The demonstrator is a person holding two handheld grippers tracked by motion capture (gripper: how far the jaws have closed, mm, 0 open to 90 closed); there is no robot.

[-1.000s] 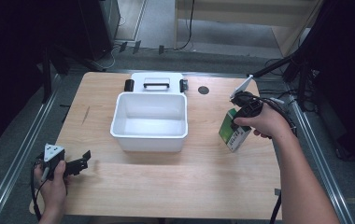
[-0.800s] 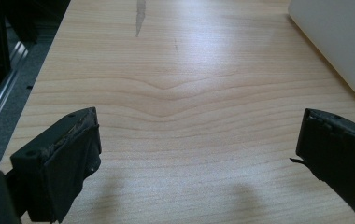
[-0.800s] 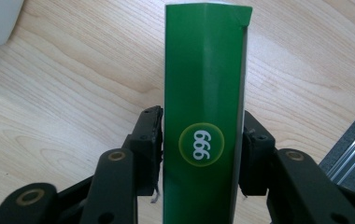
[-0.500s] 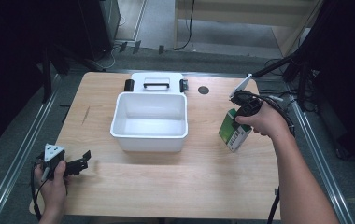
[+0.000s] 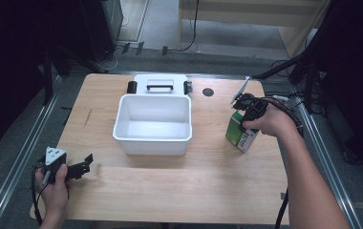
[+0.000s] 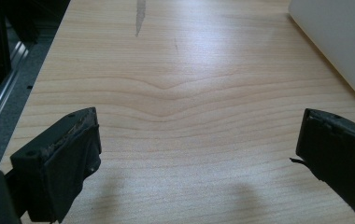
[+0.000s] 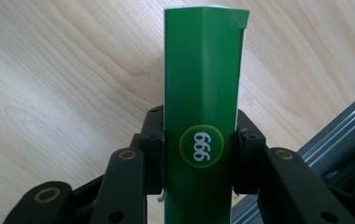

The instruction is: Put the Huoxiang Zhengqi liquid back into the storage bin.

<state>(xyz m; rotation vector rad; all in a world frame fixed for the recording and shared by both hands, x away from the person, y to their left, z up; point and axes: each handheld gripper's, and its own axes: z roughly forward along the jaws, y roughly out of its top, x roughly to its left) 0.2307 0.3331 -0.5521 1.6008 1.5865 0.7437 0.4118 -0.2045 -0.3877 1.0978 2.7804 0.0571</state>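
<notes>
A green and white carton [image 5: 240,134] stands at the right side of the table, beside the white bin [image 5: 153,120]. My right gripper [image 5: 246,114] comes down on it from above and is shut on it. In the right gripper view the jaws press both sides of the green carton [image 7: 201,112], which bears a "999" badge. My left gripper [image 5: 81,165] rests low at the table's front left corner, open, with bare wood between its fingers [image 6: 61,168].
The bin's white lid [image 5: 159,84] with a black handle lies behind it. A small dark round hole [image 5: 208,92] sits in the tabletop right of the lid. Metal rails [image 5: 17,157] run along both table sides. A bin corner [image 6: 339,42] shows in the left gripper view.
The right hand with the carton has shifted very slightly. The left gripper stays in place.
</notes>
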